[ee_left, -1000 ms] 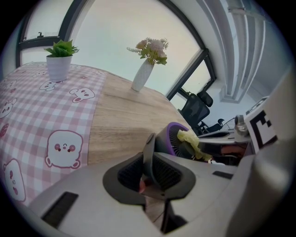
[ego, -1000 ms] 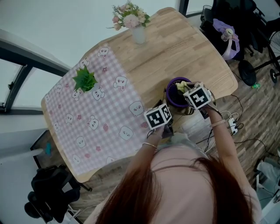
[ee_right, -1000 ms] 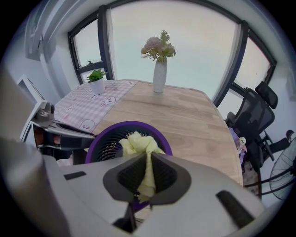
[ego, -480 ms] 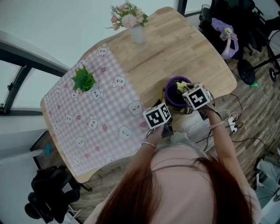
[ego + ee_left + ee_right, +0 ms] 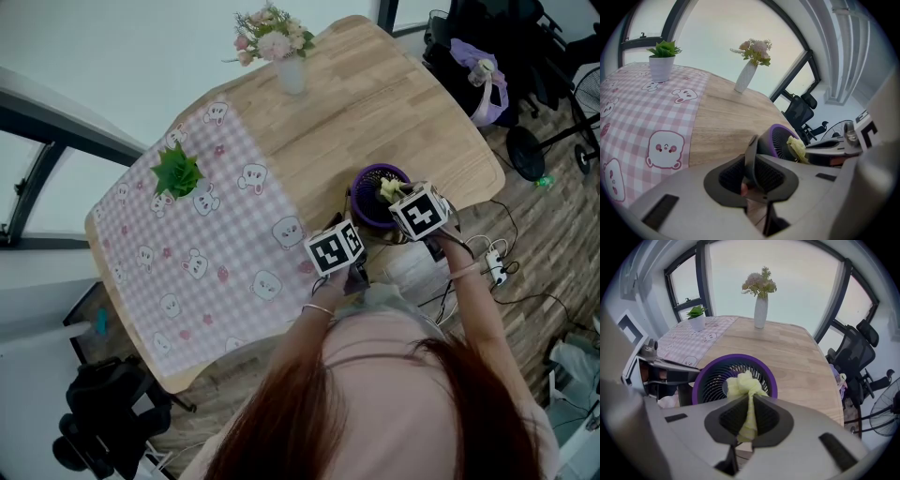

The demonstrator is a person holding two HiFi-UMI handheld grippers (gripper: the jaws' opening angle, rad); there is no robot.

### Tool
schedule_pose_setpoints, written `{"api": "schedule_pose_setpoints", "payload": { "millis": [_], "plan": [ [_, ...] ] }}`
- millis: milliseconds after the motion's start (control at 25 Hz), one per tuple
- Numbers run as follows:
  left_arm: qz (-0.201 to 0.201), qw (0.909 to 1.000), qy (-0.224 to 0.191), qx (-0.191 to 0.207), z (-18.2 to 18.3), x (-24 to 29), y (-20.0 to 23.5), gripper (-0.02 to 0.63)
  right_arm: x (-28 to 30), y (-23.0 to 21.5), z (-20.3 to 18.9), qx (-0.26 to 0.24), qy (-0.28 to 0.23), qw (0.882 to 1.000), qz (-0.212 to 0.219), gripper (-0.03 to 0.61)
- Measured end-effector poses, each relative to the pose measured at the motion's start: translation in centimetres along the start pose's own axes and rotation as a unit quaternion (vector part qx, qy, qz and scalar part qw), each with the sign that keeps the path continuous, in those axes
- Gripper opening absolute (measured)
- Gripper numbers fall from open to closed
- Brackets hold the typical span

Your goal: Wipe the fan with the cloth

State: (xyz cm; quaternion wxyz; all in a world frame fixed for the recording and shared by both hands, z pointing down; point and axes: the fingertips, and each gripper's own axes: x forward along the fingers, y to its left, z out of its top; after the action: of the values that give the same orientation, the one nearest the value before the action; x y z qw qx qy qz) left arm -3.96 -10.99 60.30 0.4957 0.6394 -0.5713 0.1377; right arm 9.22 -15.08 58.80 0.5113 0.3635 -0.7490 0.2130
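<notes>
The purple fan (image 5: 712, 383) stands at the near edge of the wooden worktop (image 5: 375, 103), its round grille tilted up toward me. My right hand-held gripper (image 5: 749, 416) is clamped on the yellow-green cloth (image 5: 740, 383), and the bunched end of the cloth rests against the middle of the grille. My left hand-held gripper (image 5: 751, 166) comes in at the fan's left side and is closed on a dark flat part of the fan's stand, which sits upright between the two pads. Farther out on the bare wood, a white vase (image 5: 292, 75) holds a bunch of pale pink and white flowers (image 5: 272, 42). A pink checked tablecloth (image 5: 206, 253) printed with little cartoon faces covers the left end of the worktop. On it sits a small white pot (image 5: 661, 69) with a spiky green plant (image 5: 664, 48) in it, well apart from both the fan and the vase. Beyond the worktop's right edge a black office chair (image 5: 853, 357) stands on the floor.
</notes>
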Motion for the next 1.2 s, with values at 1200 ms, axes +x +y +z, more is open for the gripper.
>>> {"api": "schedule_pose_setpoints", "payload": {
  "millis": [1200],
  "plan": [
    [0.007,1.0000,-0.003,0.005,-0.1,0.1,0.0,0.064,-1.1,2.1,-1.5,-0.023,0.040,0.998,0.047,0.026]
  ]
}}
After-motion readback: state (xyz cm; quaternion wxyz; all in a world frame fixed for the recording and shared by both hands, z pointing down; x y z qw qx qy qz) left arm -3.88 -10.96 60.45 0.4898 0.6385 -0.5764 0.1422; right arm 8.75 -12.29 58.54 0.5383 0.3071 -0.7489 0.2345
